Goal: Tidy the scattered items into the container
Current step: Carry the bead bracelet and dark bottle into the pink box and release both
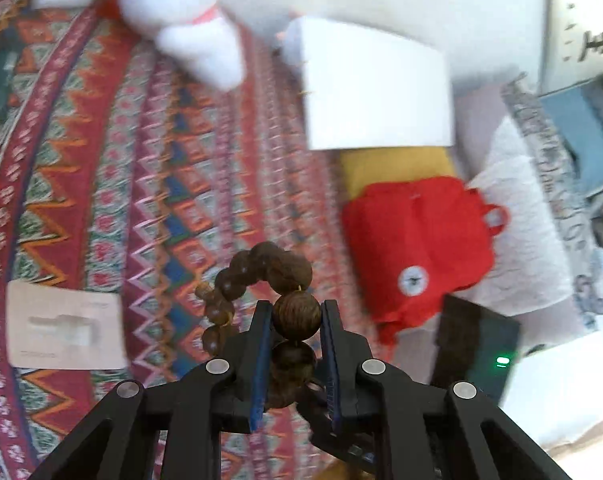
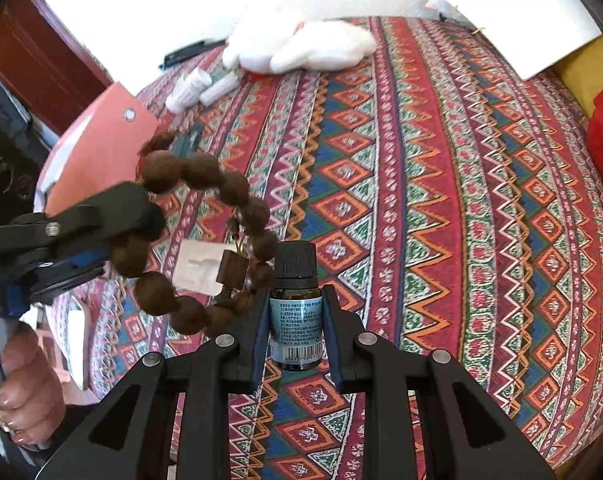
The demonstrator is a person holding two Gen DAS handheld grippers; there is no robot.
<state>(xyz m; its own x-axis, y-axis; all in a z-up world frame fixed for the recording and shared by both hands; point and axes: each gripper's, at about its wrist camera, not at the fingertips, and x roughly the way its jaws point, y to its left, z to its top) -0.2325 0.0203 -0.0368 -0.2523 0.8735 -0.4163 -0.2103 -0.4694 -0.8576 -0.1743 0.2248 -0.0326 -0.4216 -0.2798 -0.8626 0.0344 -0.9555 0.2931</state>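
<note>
A bracelet of brown wooden beads hangs above the patterned cloth, one bead pinched between the blue pads of my left gripper, which is shut on it. In the right wrist view the same bracelet dangles from the left gripper at the left, with a person's hand on its handle. My right gripper is shut on a small bottle with a black cap and a blue label, held upright. A white box stands at the far side of the cloth.
A red felt pouch lies on a yellow item before the white box. A pale card rests on the red-patterned cloth. A white plush toy, white tubes and an orange folder are farther off.
</note>
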